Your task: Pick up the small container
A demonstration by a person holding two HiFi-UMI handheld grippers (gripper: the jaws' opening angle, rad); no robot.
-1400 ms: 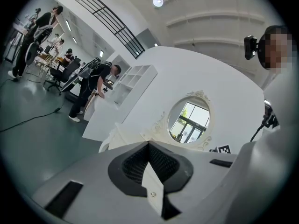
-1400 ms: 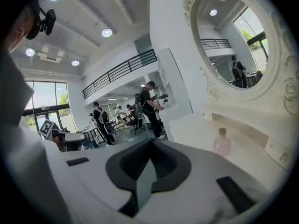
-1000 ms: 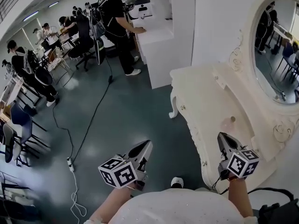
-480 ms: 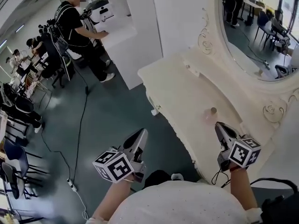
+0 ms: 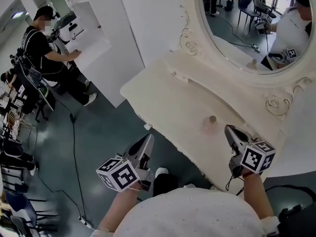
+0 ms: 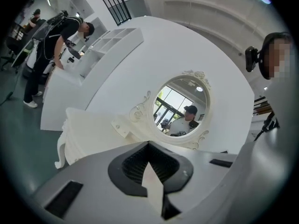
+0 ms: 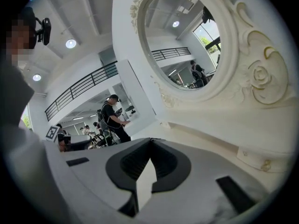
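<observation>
The small container (image 5: 211, 123), a short pinkish clear jar with a darker lid, stands on the white dressing table (image 5: 168, 98) close to its front edge. My right gripper (image 5: 229, 131) hovers just right of the jar and a little nearer to me, shut and empty. Over the floor to the left of the table, my left gripper (image 5: 148, 138) is shut with nothing in it. Neither gripper view shows the jar: the left gripper (image 6: 148, 144) faces the table (image 6: 88, 129) and oval mirror (image 6: 180, 108), and the right gripper (image 7: 150, 140) points along the tabletop (image 7: 219, 134).
An ornate oval mirror (image 5: 247, 23) rises behind the table. A person in black (image 5: 44, 58) leans at a white shelf unit (image 5: 94, 43) at upper left. A cable (image 5: 74, 147) runs across the dark floor, with chairs (image 5: 12, 162) at the left edge.
The head view has swung right, so the table and jar now sit further left and more central. Both grippers stay shut and empty, with the right one now nearer the jar.
</observation>
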